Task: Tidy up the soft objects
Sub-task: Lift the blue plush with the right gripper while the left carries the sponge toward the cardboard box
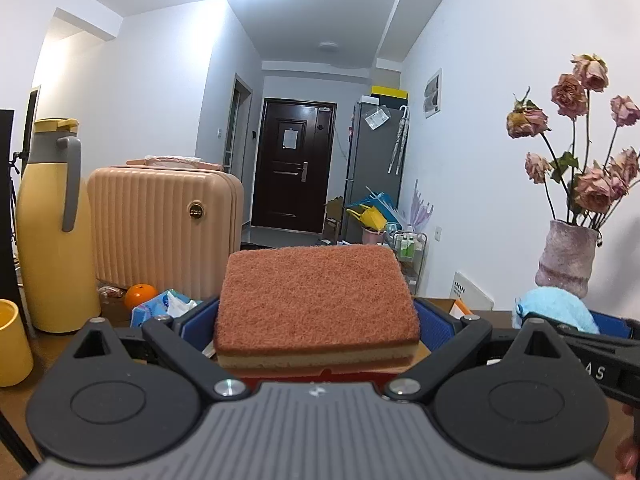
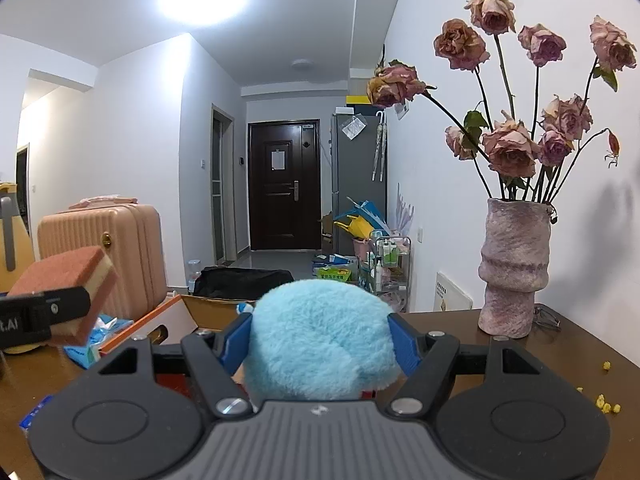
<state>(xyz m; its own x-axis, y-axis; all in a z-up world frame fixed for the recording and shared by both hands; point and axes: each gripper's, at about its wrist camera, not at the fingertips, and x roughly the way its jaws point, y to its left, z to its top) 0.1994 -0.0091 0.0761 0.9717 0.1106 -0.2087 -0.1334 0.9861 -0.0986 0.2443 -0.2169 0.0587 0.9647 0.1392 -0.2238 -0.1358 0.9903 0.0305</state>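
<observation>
Between the jaws of the left gripper [image 1: 316, 320] sits a rectangular sponge with a rust-brown scouring top and a yellow foam layer [image 1: 316, 300], its sides pinched by the blue pads and held clear above the dark wooden surface [image 1: 16, 400]. The right gripper [image 2: 320, 344] has its jaws clamped on a fluffy light-blue plush toy [image 2: 320, 332], which bulges up between the blue pads.

Each view catches the neighbour: the left camera shows the plush as a blue tuft to the right of its jaws, the right camera shows the sponge side-on, tilted, to the left of its own.

Just beyond the left jaws lie a blue tissue pack [image 1: 160, 308] and an orange fruit [image 1: 140, 294]; left of them stand a yellow thermos jug with a grey handle [image 1: 52, 232] and a yellow cup [image 1: 12, 344], which the right view barely shows or misses. Ahead of the right jaws is an open cardboard box [image 2: 180, 316]. To their right, a mottled pink vase of dried roses [image 2: 516, 268] stands with yellow crumbs [image 2: 608, 404] nearby, seen only here.

A ribbed pink suitcase [image 1: 164, 224] stands beyond the left jaws.
</observation>
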